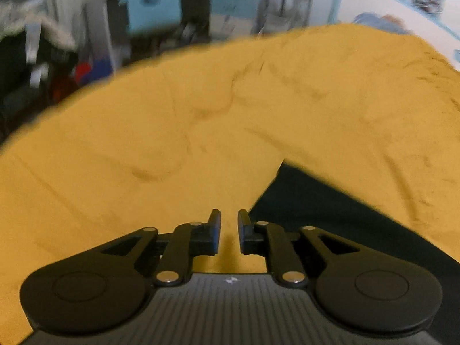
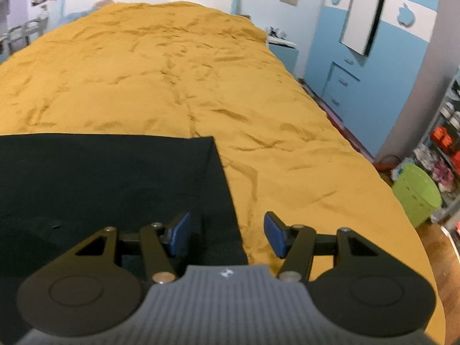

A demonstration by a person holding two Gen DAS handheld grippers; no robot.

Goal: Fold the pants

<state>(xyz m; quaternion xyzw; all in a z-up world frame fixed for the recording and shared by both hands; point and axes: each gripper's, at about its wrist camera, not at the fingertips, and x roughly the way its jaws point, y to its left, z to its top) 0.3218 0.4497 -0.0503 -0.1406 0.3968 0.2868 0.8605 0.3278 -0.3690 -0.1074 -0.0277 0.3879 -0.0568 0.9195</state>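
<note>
Mustard-yellow bedspread [image 2: 172,72] is covered at its near end by the black pants [image 2: 100,178], laid flat; soft, light, limp cloth is judged, best pinched at a corner or hem. The right gripper [image 2: 227,234] is held wide, empty; the left gripper [image 1: 229,231] is narrowed, nothing between.

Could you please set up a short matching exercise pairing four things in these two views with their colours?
Things:
1. pants
2. bedspread
3. basket
4. wardrobe

Colours:
A. light blue
B. black
C. lime green
D. mustard yellow

Pairs: 1-B, 2-D, 3-C, 4-A
</note>
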